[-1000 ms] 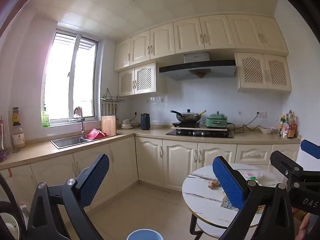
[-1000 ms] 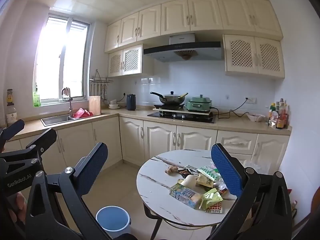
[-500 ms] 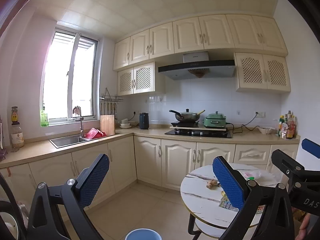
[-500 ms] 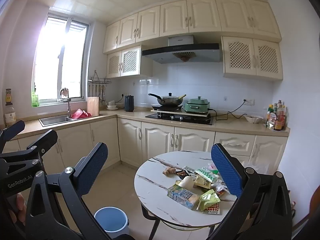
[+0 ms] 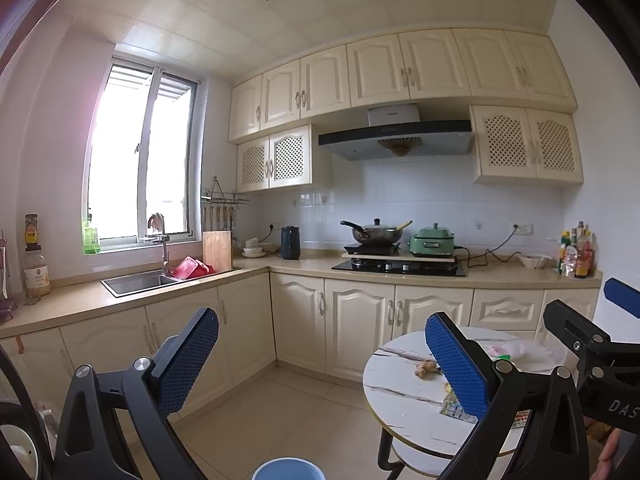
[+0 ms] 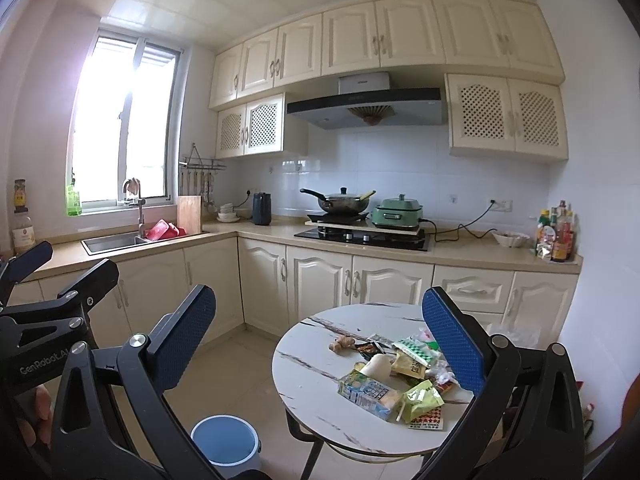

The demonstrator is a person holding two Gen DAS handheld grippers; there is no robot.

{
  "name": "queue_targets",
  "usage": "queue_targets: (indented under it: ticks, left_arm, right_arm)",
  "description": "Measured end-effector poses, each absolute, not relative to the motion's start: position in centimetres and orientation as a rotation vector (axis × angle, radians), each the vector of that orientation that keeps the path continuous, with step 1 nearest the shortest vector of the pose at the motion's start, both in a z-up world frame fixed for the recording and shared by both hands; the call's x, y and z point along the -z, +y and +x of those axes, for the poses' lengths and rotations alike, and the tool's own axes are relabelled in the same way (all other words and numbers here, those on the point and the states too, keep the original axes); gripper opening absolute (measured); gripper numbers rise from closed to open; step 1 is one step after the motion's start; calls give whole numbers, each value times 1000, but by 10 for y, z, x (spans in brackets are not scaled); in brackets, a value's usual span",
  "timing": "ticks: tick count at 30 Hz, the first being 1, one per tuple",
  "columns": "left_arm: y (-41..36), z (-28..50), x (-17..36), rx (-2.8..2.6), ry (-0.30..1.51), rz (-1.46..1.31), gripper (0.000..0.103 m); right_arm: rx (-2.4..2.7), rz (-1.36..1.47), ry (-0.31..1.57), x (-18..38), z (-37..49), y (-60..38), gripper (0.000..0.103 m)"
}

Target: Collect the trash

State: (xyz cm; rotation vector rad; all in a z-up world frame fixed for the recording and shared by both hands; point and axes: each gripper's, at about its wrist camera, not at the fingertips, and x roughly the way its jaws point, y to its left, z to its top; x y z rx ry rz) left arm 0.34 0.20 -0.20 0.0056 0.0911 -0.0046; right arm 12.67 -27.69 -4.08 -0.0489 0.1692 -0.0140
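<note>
- Left wrist view: the left claw point(image 5: 320, 360) stood wide and empty at the bottom of the frame. The bin point(image 5: 288, 469) peeked in at bottom centre; the round counter point(image 5: 400, 384) sat lower right, ginger point(image 5: 425, 369) on it.
- Right wrist view: the right claw point(image 6: 320, 344) was wide, holding nothing. The trash point(image 6: 400, 380) lay heaped on the counter's point(image 6: 312, 360) right half, lower right; the bin point(image 6: 225, 440) stood on the floor, bottom centre-left.

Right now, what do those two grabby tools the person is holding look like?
Both look alike. The left tool has black angular frames with silver bolts and two flat fingers faced with bumpy blue pads. The right tool matches it. White lettering marks their bodies: "GenRobot.AI" on the left one, seen from the right camera, and "DAS" on the right one, seen from the left camera.
</note>
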Motion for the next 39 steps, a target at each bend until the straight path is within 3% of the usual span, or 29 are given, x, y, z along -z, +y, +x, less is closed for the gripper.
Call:
queue_targets:
  ticks: [39]
  left_arm:
    - [-3,-2,1,-8,75,7,102]
  right_arm:
    - [-1,-54,166,43,125,-276,103]
